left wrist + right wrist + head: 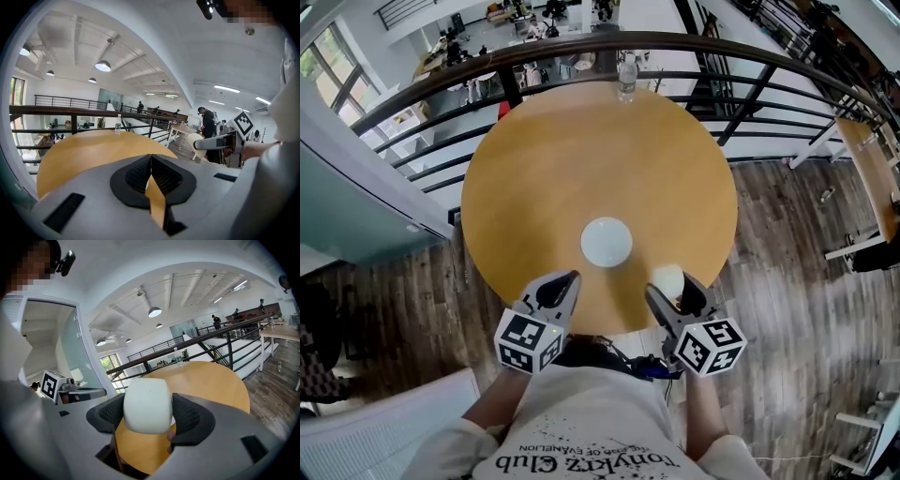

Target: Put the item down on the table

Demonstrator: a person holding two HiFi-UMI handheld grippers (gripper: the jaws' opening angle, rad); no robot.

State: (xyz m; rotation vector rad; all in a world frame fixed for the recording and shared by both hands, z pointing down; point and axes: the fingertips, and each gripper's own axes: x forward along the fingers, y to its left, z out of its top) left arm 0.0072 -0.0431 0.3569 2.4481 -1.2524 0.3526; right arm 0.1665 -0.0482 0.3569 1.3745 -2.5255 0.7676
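Note:
A white cup (146,405) sits sideways between the pads of my right gripper (147,416), which is shut on it. In the head view that gripper (673,292) holds the cup (668,278) over the near right edge of the round wooden table (534,178). My left gripper (555,292) hovers at the near edge to the left, its jaws shut with nothing between them (151,176). From the left gripper view the cup (199,140) is visible at the right.
A white round saucer (607,241) lies on the table just beyond both grippers. A clear water bottle (626,78) stands at the far edge. A dark railing (581,47) curves behind the table; wooden floor (787,244) lies to the right.

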